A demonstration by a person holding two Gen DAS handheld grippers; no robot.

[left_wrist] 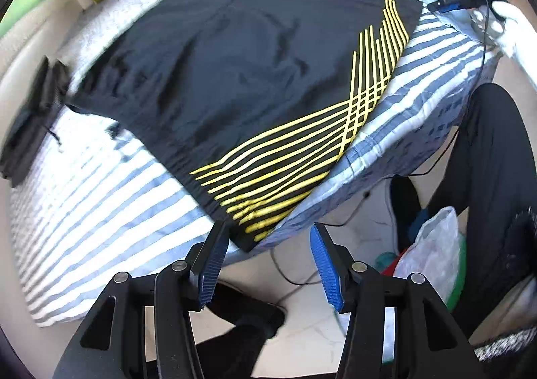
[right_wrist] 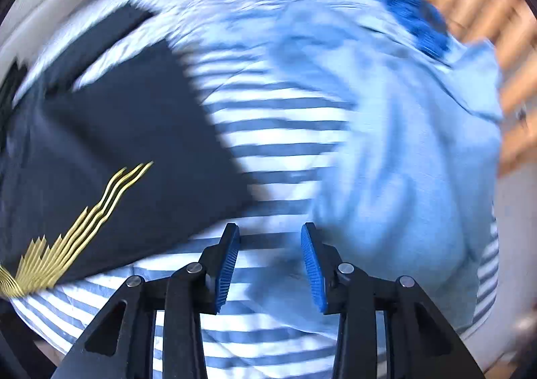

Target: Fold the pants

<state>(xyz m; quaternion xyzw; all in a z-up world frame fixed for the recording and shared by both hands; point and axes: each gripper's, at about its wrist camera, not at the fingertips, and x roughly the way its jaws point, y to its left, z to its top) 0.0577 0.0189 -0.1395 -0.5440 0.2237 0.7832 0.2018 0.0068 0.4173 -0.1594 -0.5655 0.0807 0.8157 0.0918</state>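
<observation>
Both grippers, left gripper (left_wrist: 270,231) and right gripper (right_wrist: 270,229), spread fingers wide, empty; pants (left_wrist: 235,70) blurred.

left tongs (left_wrist: 270,265) agape, empty | right tongs (right_wrist: 270,266) agape, empty

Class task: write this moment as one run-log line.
left tool: open, at hem corner | right tool: open, empty | black fabric pants with yellow stripes: flat on blue-and-white striped sheet

Dark navy fabric pants with crossing yellow stripes (left_wrist: 235,77) spread flat on a blue-and-white striped bedsheet (left_wrist: 100,204). Left gripper (left_wrist: 268,238) with blue ribbed pads, jaws apart, empty, near the pants' striped corner at the bed edge.
</observation>
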